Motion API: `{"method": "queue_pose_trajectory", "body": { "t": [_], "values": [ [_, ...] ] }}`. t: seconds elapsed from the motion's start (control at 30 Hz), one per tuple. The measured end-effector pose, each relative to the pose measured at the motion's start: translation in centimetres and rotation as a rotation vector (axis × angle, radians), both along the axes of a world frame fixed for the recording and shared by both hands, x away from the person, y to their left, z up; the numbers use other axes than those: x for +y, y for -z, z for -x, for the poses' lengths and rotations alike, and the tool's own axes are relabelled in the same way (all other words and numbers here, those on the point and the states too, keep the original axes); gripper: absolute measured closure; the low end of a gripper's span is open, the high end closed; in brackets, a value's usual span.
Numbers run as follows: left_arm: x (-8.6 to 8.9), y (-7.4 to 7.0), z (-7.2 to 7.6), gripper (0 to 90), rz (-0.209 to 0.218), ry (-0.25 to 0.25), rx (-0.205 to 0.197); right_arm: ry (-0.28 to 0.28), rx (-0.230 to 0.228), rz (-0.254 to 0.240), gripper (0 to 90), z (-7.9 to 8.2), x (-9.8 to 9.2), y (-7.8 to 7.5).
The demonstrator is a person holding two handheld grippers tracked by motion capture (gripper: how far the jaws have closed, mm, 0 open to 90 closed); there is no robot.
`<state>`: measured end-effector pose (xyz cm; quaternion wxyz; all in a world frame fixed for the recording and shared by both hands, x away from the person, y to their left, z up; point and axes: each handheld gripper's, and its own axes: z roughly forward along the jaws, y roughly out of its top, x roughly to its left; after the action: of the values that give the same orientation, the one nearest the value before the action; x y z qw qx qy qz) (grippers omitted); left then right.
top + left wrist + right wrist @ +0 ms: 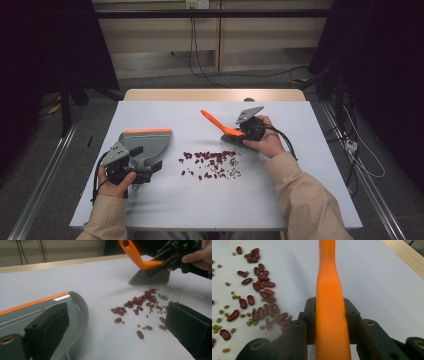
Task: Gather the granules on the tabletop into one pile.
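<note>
The right hand-held gripper [246, 131] is pinching the orange handle of a small brush [220, 125], jaws clamped tight on either side of it, which you can see really well in the right gripper view where the handle [329, 315] runs straight up between them. The grey bristles [150, 277] sit on the bench [280, 200] just past the far edge of the spill. The left hand-held gripper [131, 166] looks closed on the grip of the grey dustpan [145, 142], but the contact itself is hidden, so I can't tell for sure. The pan lies flat on the bench with its orange lip [32, 303] on the far side, well apart from the mess. The mess is a loose scatter of red kidney beans [207, 159] with little green mung beans [232, 167] mixed in, sitting between the brush and the pan. My take on doing this sweep well: keep the bristles flat and pressed lightly so the tiny green ones don't slip under, pull in short strokes toward the pan rather than one big flick, since round beans roll. I'd also turn the pan so its open edge faces the pile and hold that edge hard against the bench.
</note>
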<state>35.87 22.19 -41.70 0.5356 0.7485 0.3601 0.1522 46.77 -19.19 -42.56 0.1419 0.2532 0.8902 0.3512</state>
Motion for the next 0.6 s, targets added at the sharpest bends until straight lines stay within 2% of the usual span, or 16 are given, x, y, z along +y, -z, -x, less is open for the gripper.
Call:
{"method": "queue_pose_trajectory", "body": {
  "t": [0.07, 0.1, 0.13, 0.23, 0.3, 0.37, 0.47, 0.6],
  "values": [
    [0.0, 0.0, 0.0, 5.1, 0.002, -0.001, -0.001, 0.033, 0.005, 0.045, 63.6, 0.1, -0.1, -0.1],
    [0.0, 0.0, 0.0, 5.1, 0.001, -0.001, 0.000, 0.048, 0.019, 0.049, 64.2, 0.1, -0.2, -0.1],
    [0.0, 0.0, 0.0, 5.1, 0.000, -0.001, 0.000, 0.049, 0.039, 0.045, 64.5, 0.2, -0.3, -0.2],
    [0.0, 0.0, 0.0, 5.1, 0.000, -0.002, 0.001, 0.092, 0.057, 0.055, 66.4, 0.5, -0.5, -0.4],
    [0.0, 0.0, 0.0, 5.1, -0.001, -0.002, 0.001, 0.137, 0.087, 0.033, 66.7, 0.6, -0.8, -0.7],
    [0.0, 0.0, 0.0, 5.1, -0.002, -0.002, -0.001, 0.157, 0.104, 0.036, 66.2, 0.8, -0.9, -0.9],
    [-0.1, 0.0, 0.1, 5.1, -0.007, -0.004, 0.001, 0.165, 0.119, 0.032, 69.7, 1.0, -0.9, -1.1],
    [-0.1, 0.0, 0.1, 5.1, -0.006, 0.000, -0.005, 0.142, 0.089, 0.049, 70.6, 1.5, -0.5, -1.0]
  ]
}}
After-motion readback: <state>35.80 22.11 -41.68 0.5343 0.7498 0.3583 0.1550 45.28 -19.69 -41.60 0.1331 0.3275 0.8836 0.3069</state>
